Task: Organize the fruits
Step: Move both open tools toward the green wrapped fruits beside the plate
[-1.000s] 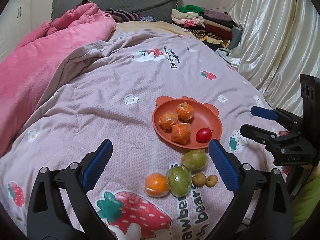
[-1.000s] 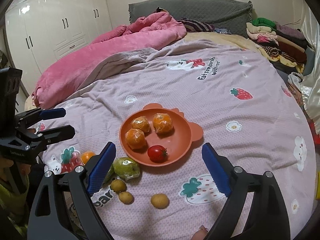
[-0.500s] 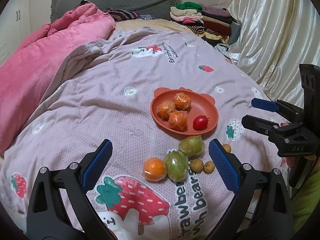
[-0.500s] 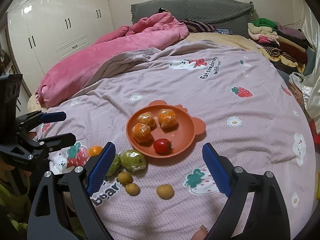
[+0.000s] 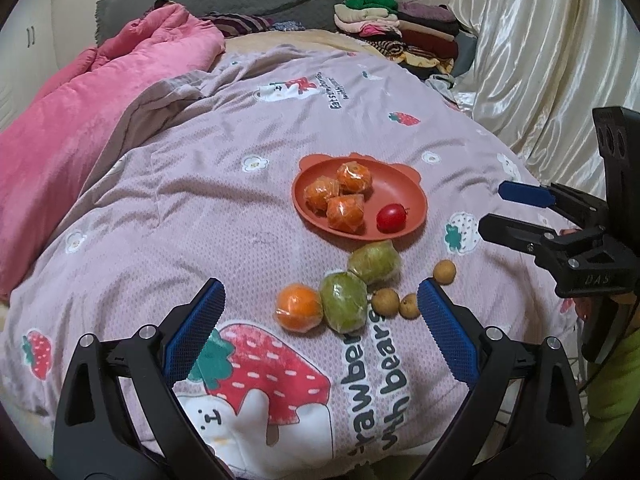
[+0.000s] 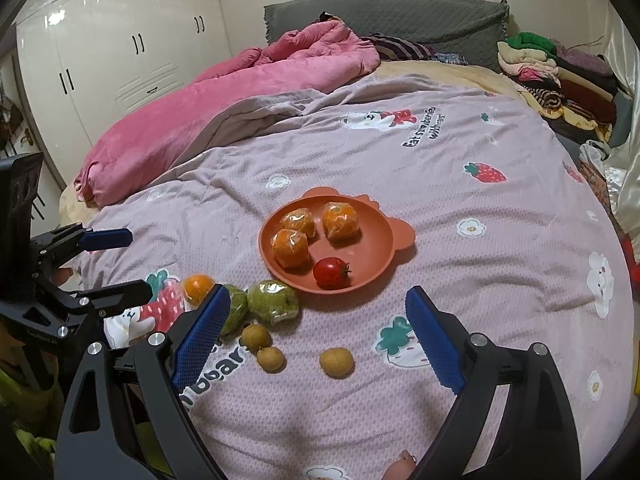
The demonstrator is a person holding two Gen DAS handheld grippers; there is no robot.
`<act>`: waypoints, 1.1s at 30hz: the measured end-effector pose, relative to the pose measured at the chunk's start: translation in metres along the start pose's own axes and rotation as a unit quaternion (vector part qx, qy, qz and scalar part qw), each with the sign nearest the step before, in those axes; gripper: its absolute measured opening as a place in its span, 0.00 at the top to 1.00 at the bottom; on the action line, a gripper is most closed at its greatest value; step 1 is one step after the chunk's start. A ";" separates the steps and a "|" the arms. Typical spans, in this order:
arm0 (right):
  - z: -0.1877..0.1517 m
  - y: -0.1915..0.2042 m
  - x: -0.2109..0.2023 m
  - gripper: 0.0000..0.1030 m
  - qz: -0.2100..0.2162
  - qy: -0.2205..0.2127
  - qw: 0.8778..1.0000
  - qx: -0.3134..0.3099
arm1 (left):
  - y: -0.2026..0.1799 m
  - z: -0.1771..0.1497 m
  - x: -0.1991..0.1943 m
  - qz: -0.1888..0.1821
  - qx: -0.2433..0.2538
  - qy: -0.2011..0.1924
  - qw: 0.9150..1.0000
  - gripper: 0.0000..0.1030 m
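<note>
An orange bear-eared plate (image 5: 404,192) (image 6: 376,240) on the bed holds three wrapped oranges (image 5: 346,212) (image 6: 290,248) and a red tomato (image 5: 391,219) (image 6: 330,273). In front of it lie a loose orange (image 5: 298,308) (image 6: 197,287), two wrapped green fruits (image 5: 344,302) (image 6: 274,302) and three small brown fruits (image 5: 386,301) (image 6: 337,362). My left gripper (image 5: 320,328) is open and empty, above the bed's near edge, short of the loose fruits. My right gripper (image 6: 316,336) is open and empty, over the brown fruits; it also shows in the left wrist view (image 5: 504,210).
The bed has a mauve strawberry-print cover (image 5: 200,220). A pink quilt (image 5: 60,128) is heaped at the left. Folded clothes (image 5: 384,24) are stacked at the far right by a cream curtain (image 5: 540,60). White wardrobes (image 6: 100,60) stand at the left.
Both grippers have drawn back and risen a little; the plate and fruits sit farther off and higher in both views. Both grippers stay open. No fruit has moved.
</note>
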State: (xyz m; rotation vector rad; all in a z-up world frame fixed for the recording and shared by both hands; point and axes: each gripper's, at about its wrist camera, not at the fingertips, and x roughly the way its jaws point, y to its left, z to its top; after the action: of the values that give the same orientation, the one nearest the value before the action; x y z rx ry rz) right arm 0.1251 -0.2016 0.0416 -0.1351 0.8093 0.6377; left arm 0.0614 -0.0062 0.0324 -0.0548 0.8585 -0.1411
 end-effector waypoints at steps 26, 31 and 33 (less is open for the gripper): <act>-0.027 -0.004 0.000 0.11 0.006 0.020 1.000 0.005 | -0.023 -0.026 0.015 -0.002 0.022 0.038 0.999 0.12; -0.033 -0.003 0.002 0.09 0.004 0.027 1.000 0.001 | -0.022 -0.029 0.017 -0.004 0.018 0.044 0.999 0.12; -0.037 -0.002 0.003 0.09 0.004 0.032 0.999 0.000 | -0.022 -0.032 0.019 -0.009 0.016 0.049 0.999 0.12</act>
State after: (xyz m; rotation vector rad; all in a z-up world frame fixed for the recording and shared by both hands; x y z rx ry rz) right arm 0.1049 -0.2148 0.0138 -0.1523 0.8718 0.6435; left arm 0.0475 -0.0303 -0.0001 -0.0246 0.9536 -0.1752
